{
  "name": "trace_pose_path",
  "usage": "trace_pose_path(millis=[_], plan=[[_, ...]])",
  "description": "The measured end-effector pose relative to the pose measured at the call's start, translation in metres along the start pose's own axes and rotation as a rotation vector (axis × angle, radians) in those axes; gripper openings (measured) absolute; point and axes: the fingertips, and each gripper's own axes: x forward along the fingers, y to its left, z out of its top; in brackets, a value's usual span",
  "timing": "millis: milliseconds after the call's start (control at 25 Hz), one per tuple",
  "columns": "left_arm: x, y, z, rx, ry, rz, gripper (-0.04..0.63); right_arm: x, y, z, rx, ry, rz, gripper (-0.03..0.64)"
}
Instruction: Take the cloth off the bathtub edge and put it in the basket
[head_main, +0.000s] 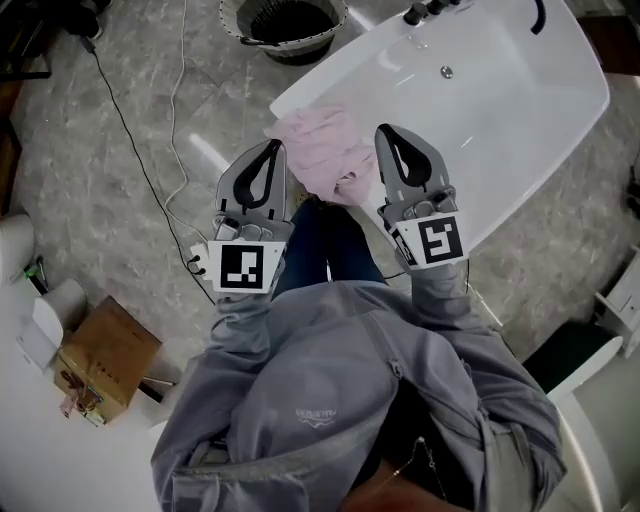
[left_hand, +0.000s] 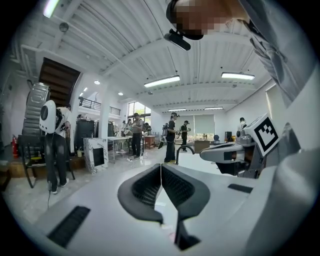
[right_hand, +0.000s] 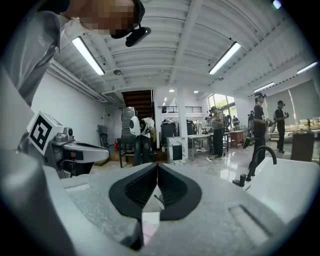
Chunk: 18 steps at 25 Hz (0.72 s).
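Cloth (head_main: 325, 150) on bathtub edge (head_main: 300, 95) | 3 o'clock of my left tool (head_main: 273, 149), 9 o'clock of my right tool (head_main: 387, 132) | both tools together, empty

I find no word or number I can read. The grey jacket (head_main: 330, 390) has a small chest logo (head_main: 318, 416), its print too fine to make out. The cubes on my left tool (head_main: 274, 146) and right tool (head_main: 386, 131) show only black-and-white square patterns, no letters.

Grey jacket (head_main: 330, 400), dark blue trousers (head_main: 335, 250)
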Motion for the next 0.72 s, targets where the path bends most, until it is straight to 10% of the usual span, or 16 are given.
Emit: trace_pose_path(millis=[720], plan=[[0.03,-0.025,-0.159,-0.034,0.129,-0.084,0.008,0.0,-0.002,-0.167,0.041,0.183,0.048,0.005]])
